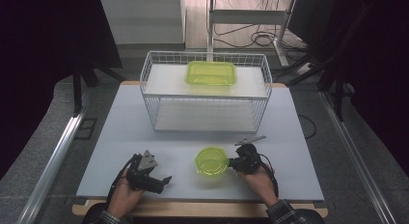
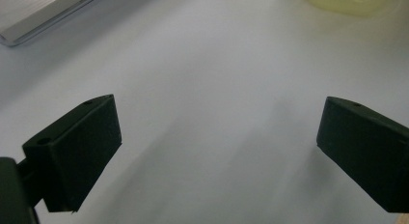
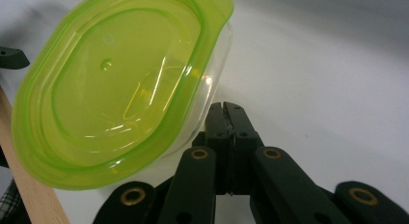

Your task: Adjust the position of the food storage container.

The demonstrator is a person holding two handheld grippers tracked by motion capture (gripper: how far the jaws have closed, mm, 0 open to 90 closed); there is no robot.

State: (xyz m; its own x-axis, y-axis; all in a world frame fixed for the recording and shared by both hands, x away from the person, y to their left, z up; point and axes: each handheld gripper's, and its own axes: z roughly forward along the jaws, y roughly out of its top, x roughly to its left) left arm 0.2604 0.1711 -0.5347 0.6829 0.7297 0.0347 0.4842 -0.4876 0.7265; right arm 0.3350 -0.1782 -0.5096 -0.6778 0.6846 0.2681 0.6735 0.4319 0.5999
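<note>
My right gripper point(image 1: 235, 162) has its jaws together, touching the round tub point(image 1: 211, 161). My left gripper point(image 1: 164, 179) jaws are apart. A push could slide the tub off the table point(image 1: 120, 132).

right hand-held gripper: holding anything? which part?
The right hand-held gripper is shut beside the round container with a green lid. Its jaws look closed on each other against the container's side, so a grip on it cannot be confirmed.

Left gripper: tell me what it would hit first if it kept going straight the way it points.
Probably the round green-lidded container. The left gripper, its fingers open, points across bare table toward it, though it may slide just past the container's near side.
</note>
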